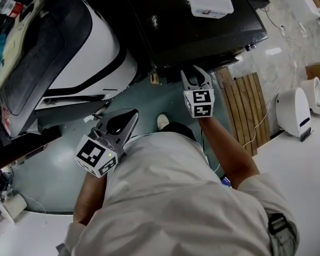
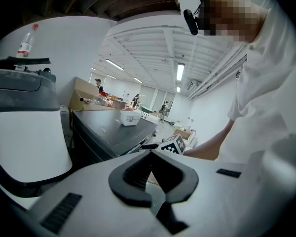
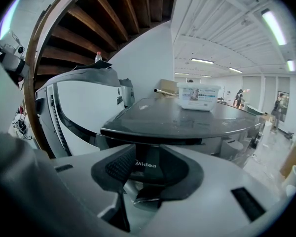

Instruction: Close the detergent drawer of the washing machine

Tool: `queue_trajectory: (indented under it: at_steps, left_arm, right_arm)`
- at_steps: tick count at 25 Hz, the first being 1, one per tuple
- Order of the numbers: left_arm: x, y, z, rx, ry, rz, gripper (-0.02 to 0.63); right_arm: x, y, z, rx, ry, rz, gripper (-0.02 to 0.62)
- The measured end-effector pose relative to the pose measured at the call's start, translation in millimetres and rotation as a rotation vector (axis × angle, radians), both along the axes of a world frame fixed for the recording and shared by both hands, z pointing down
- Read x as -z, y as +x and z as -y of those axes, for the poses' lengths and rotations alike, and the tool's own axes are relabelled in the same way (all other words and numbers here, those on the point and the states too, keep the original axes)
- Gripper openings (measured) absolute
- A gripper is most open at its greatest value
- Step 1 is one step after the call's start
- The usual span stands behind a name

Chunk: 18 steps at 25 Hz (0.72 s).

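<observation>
The right tool (image 1: 193,73), jaws a little apart, is at the washing machine's (image 1: 202,36) front edge. The left tool (image 1: 133,113) is closed and empty. Pushing the drawer seems not done yet.

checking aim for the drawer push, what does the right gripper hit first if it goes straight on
Most likely the dark front panel, marked Midea, of the washing machine: it fills the gap between the right gripper's parted jaws. How far off it is can't be told.
</observation>
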<state>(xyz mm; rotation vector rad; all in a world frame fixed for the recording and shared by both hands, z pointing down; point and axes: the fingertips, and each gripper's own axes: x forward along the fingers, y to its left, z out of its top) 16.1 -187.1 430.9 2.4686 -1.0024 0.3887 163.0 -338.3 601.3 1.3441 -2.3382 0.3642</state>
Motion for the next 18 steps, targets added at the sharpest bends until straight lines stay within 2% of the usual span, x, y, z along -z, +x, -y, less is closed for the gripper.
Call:
queue_trajectory:
  at_steps: [18]
  left_arm:
    - [-5.1,-1.9,17.8,-0.021,-0.026,0.005,-0.005]
  right_arm:
    - [0.2,-5.4,14.6,-0.022,0.003,0.017,0.149]
